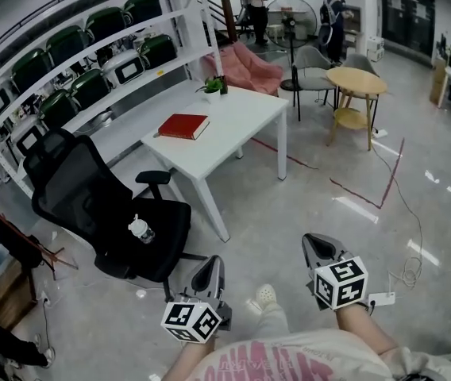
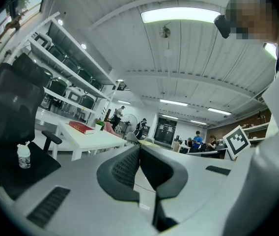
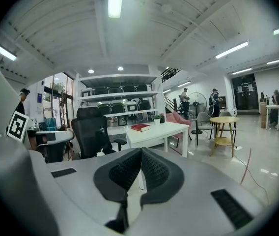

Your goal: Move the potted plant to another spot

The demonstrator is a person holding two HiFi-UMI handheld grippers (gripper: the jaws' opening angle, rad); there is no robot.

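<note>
Standing at the far corner of the smooth white rectangular table (image 1: 245,121), the small leafy potted plant (image 1: 212,87) sits beyond a flat red book (image 1: 183,126). Well apart from it, the left gripper (image 1: 210,270) and right gripper (image 1: 318,248) hold their ribbed black pads pressed tip to tip, with nothing between them.

The floor (image 1: 344,236) shines glossy, the white table (image 1: 241,117) matt, the chair (image 1: 67,185) black mesh (cloth seat).

potted plant (image 1: 212,86) 1 | red book (image 1: 183,126) 1 | bottle (image 1: 140,229) 1 | fan (image 1: 291,14) 1
</note>
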